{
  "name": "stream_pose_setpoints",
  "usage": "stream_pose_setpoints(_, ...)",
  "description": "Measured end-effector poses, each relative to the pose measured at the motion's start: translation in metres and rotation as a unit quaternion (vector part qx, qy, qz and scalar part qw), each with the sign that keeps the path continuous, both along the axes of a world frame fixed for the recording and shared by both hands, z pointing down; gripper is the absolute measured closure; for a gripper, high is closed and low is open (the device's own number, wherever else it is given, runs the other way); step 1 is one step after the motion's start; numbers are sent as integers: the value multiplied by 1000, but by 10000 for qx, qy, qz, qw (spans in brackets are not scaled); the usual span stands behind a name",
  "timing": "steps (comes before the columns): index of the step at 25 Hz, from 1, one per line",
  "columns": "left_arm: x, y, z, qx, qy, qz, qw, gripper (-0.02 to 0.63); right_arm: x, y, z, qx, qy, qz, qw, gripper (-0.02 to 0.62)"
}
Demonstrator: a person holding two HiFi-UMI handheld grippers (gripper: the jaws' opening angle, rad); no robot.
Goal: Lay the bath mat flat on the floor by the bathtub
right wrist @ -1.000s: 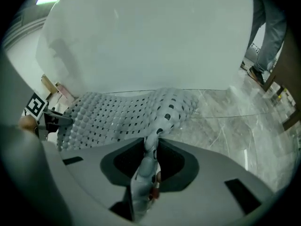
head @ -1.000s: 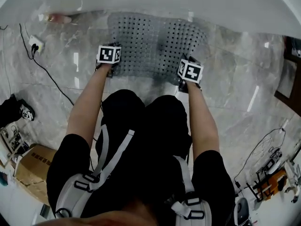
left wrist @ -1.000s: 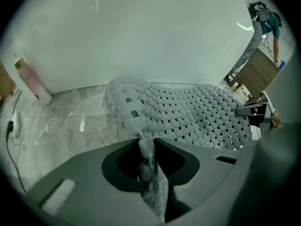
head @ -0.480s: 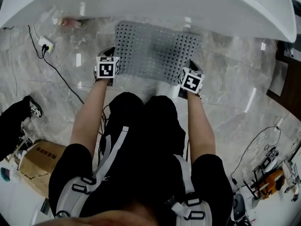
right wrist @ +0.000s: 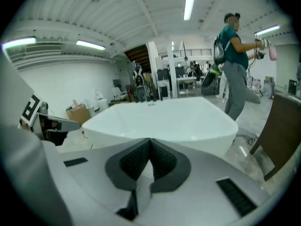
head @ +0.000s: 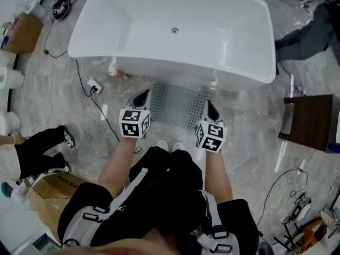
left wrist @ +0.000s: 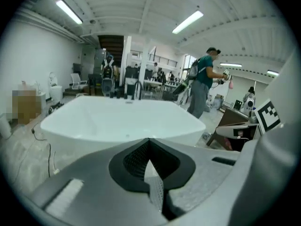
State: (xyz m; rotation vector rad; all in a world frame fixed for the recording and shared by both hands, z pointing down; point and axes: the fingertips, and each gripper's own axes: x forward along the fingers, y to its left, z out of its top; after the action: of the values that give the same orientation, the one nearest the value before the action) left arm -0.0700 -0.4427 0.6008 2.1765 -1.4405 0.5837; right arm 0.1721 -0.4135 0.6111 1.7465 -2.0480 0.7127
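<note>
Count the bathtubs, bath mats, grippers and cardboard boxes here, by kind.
White freestanding bathtub: 1
Grey perforated bath mat: 1
Grey two-jaw grippers, left gripper and right gripper: 2
Brown cardboard boxes: 2
Total: 6

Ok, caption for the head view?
The left gripper and right gripper pinch the grey bath mat beside the bathtub.

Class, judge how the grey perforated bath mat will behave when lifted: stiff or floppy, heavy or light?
Probably floppy: the bath mat is pinched by a thin edge in the left gripper and right gripper. Likely light: a thin sheet full of holes.
</note>
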Motion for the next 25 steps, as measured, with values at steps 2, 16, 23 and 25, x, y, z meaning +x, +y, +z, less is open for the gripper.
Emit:
stream_pose_setpoints(2,0,-1,-88,430,98,-6,9990,603,-5,-2,-88,461,-36,15,9989,591)
stream_pose_setpoints(16,-28,26,-342,2189,313,-71,9752,603,-15,11,-334,2282,-340,274,9726,589)
stream_pose_setpoints(23,-16,45,-356,2377,316,125,9707,603,-15,27,-342,2388,-360,228,9701,589)
stream_pose_setpoints(25,-15,52,-358,2400,326,140,9701,603,-16,33,-342,2398,-350,206,9700,591)
